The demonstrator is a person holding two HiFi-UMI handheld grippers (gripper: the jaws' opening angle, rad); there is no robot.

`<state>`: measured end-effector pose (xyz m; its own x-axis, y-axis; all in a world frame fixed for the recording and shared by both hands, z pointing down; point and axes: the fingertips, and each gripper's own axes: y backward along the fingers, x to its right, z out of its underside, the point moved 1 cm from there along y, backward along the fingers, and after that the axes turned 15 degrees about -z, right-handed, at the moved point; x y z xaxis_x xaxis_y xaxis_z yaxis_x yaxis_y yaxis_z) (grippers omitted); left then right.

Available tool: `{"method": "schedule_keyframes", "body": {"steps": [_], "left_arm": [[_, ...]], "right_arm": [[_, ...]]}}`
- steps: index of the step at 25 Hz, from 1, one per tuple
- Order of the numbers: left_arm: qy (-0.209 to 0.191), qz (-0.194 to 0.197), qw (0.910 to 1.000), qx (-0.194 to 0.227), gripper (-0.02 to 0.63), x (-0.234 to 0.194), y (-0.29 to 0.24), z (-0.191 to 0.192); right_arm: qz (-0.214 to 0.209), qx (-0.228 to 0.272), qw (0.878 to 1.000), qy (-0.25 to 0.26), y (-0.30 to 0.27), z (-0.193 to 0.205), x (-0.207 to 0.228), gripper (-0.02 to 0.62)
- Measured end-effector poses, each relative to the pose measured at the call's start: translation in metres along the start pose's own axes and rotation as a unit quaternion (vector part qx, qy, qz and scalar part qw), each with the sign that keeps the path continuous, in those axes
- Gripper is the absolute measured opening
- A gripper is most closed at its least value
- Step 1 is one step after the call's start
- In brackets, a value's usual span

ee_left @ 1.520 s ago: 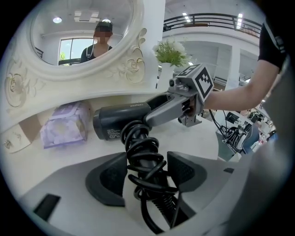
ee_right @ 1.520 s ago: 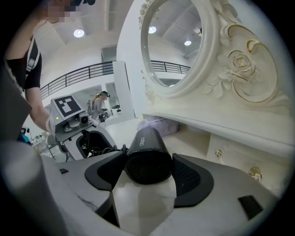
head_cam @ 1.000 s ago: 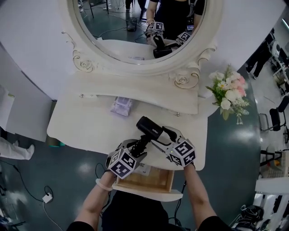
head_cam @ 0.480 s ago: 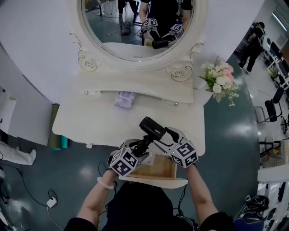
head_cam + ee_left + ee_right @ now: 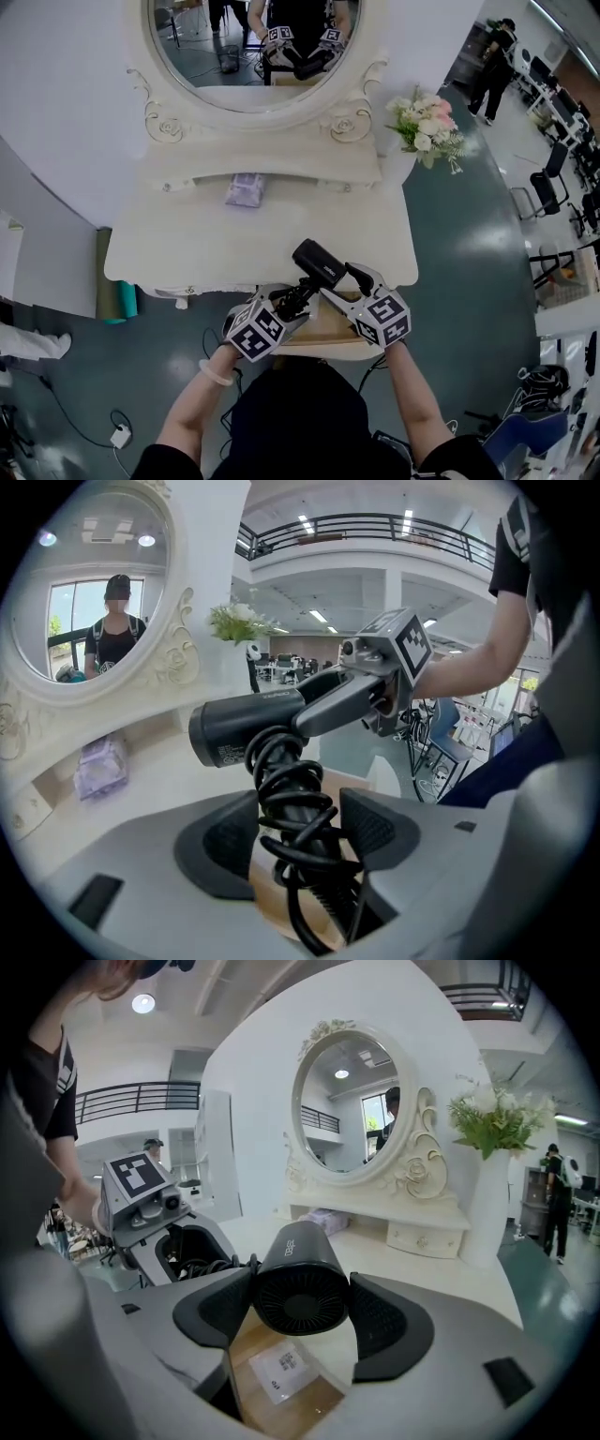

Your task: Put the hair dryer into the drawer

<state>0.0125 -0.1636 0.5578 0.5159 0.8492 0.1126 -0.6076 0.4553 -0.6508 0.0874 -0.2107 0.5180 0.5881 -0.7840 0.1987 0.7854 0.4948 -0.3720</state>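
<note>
A black hair dryer (image 5: 316, 265) hangs above the open wooden drawer (image 5: 330, 328) at the dressing table's front edge. My left gripper (image 5: 298, 829) is shut on the dryer's handle, which is wrapped in its black cord (image 5: 292, 810). My right gripper (image 5: 302, 1309) is shut on the rear of the dryer's barrel (image 5: 302, 1283), whose fan grille faces the camera. In the head view the left gripper (image 5: 291, 302) and the right gripper (image 5: 339, 284) sit side by side over the drawer. A white card (image 5: 278, 1366) lies on the drawer's wooden bottom.
The white dressing table (image 5: 187, 248) bears an oval mirror (image 5: 248, 47), a small purple packet (image 5: 244, 189) and a vase of flowers (image 5: 424, 124) at its right. Small drawers (image 5: 422, 1237) run under the mirror. A person (image 5: 494, 52) stands far right.
Both grippers, with the hair dryer held between them, have drawn back from over the tabletop to above the open drawer at the table's front edge.
</note>
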Motion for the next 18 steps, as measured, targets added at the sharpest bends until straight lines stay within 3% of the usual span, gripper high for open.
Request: {"method": "schedule_keyframes", "body": {"steps": [9,18], "left_arm": [[-0.041,0.057,0.9975,0.003,0.29,0.042,0.004,0.008],[-0.095,0.117,0.9886,-0.004,0.29,0.078,0.0,0.023]], "right_arm": [[0.059,0.006,0.998,-0.034,0.037,0.032,-0.025,0.316],[0.121,0.013,0.989,-0.086,0.064,0.071,-0.045,0.316]]}}
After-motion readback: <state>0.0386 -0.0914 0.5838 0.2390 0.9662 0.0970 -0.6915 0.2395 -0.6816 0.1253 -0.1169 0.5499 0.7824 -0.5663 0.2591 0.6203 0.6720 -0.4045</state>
